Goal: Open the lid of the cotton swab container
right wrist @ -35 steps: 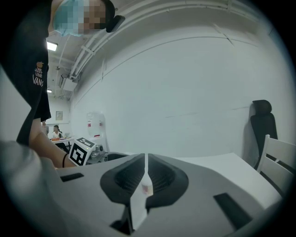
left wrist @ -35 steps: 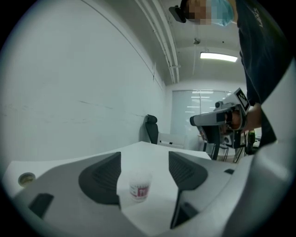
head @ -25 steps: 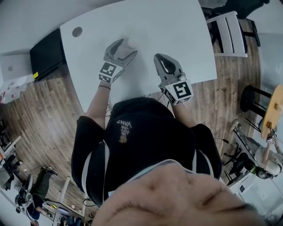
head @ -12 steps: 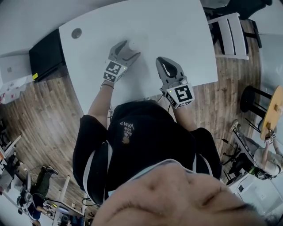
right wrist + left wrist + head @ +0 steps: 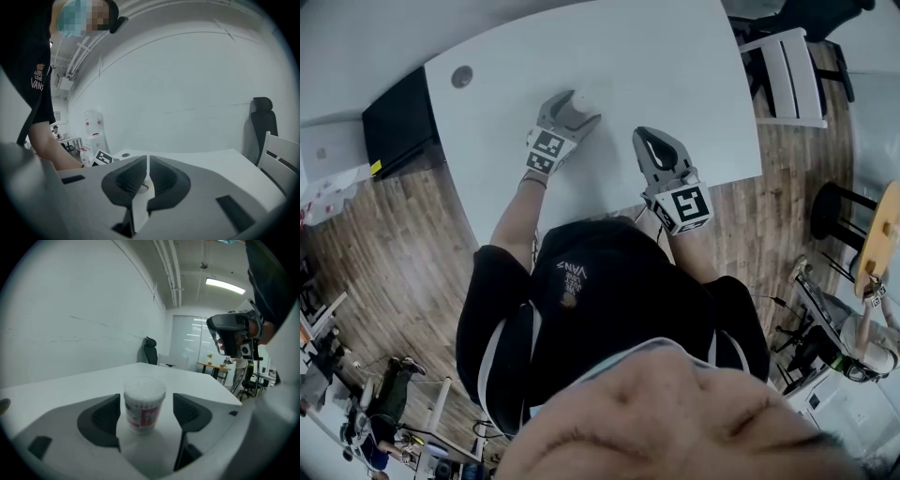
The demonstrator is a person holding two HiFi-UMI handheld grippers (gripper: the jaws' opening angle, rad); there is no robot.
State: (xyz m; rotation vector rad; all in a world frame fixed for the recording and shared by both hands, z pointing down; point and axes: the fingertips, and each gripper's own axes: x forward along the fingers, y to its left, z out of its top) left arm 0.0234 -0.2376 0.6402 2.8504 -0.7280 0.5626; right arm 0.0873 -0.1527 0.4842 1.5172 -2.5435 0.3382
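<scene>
Left gripper view: my left gripper (image 5: 146, 411), jaws apart around the lidded swab container (image 5: 144, 401); my right gripper (image 5: 147, 168), closed, empty.

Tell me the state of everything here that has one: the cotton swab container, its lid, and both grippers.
Left gripper: open, with one jaw on each side of the container.
Right gripper: shut, with nothing between its jaws.
Cotton swab container: upright on the table, not squeezed.
Lid: on, closed.
</scene>
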